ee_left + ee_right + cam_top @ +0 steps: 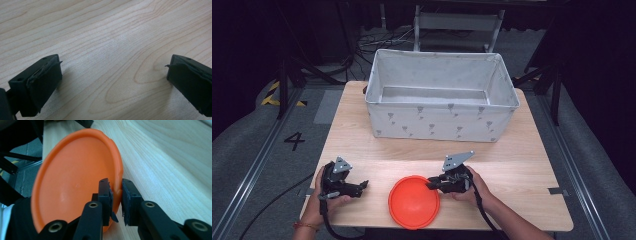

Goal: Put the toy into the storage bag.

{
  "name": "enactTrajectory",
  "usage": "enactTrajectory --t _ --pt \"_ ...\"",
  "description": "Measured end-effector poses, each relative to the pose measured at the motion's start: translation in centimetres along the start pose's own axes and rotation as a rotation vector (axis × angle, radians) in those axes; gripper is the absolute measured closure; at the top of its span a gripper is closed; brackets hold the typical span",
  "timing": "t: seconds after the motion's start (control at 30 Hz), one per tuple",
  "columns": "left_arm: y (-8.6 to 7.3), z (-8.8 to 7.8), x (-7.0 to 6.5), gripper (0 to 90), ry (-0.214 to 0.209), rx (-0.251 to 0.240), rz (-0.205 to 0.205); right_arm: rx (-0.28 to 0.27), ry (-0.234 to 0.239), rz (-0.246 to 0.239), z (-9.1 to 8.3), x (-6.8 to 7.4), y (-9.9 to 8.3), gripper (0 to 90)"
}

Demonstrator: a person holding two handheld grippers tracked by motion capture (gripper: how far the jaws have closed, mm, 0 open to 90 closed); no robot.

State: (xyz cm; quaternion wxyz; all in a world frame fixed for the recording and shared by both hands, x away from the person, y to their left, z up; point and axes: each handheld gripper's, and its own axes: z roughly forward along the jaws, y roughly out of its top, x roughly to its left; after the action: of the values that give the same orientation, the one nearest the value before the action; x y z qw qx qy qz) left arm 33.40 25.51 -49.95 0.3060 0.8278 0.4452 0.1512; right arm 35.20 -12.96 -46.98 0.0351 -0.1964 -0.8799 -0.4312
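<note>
the orange plate [413, 202] is found at the near edge of the counter [512, 165], well apart from the grey fabric bin [439, 95] at the far side. its rim is pinched by the right gripper [116, 192] — the fingers [104, 192] are pressed narrowly on either face of it. the left gripper [113, 72] is held over bare wood, its fingers spread wide — nothing is held between them.

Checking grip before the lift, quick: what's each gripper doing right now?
Left gripper: open, nothing between its jaws.
Right gripper: shut on the orange plate, pinching its rim.
</note>
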Motion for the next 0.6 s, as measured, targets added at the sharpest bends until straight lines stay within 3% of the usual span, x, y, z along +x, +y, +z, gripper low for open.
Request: enactTrajectory --t 0.27,0.47,0.6 --pt "0.0 0.0 0.0 0.1 0.002 0.001 0.0 -0.027 -0.037 -0.074 -2.9 0.7 1.1 82.2" --pt "0.0 0.0 0.0 0.1 0.003 0.001 0.001 -0.011 -0.137 -0.178 -6.3 1.2 1.6 82.4" --pt "0.0 0.0 0.0 0.1 0.001 0.001 0.0 0.003 -0.177 -0.211 -8.3 1.3 1.6 82.4"
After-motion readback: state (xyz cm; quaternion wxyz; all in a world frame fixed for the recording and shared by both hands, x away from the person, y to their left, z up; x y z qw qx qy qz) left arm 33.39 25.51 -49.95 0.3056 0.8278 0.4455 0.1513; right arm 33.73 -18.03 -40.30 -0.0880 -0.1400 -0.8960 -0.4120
